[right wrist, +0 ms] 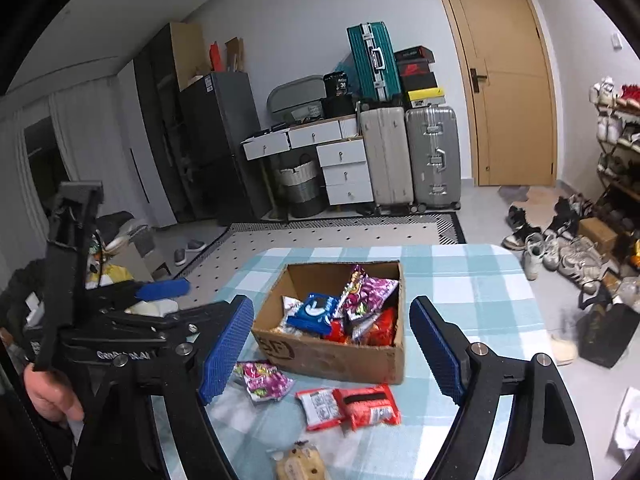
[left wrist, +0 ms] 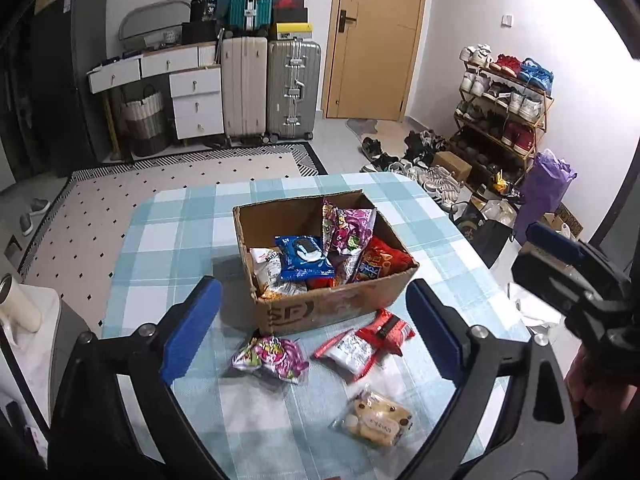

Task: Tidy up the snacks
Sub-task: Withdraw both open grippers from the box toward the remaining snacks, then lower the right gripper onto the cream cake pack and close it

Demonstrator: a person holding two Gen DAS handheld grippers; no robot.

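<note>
An open cardboard box [left wrist: 332,308] [right wrist: 332,356] stands on the table with the blue checked cloth [left wrist: 180,224] [right wrist: 472,280]. Inside lie a blue cookie pack [left wrist: 302,258] [right wrist: 314,312], a purple bag [left wrist: 348,228] [right wrist: 366,292], a red bag [left wrist: 378,260] and others. In front of the box lie a purple packet [left wrist: 272,358] [right wrist: 262,376], a red and white packet [left wrist: 352,350] [right wrist: 322,404], a red packet [left wrist: 390,330] [right wrist: 370,404] and a clear pack of cookies [left wrist: 378,420] [right wrist: 300,464]. My left gripper [left wrist: 316,324] hangs open above these packets, nothing between its blue pads. My right gripper [right wrist: 332,354] is open too and holds nothing.
Suitcases [left wrist: 272,88], a white drawer unit [left wrist: 196,100] and a wooden door [left wrist: 376,36] line the far wall. A shoe rack [left wrist: 504,108] with loose shoes on the floor stands to the right. A patterned rug [left wrist: 180,172] lies beyond the table. A white bottle [left wrist: 18,304] stands at the left.
</note>
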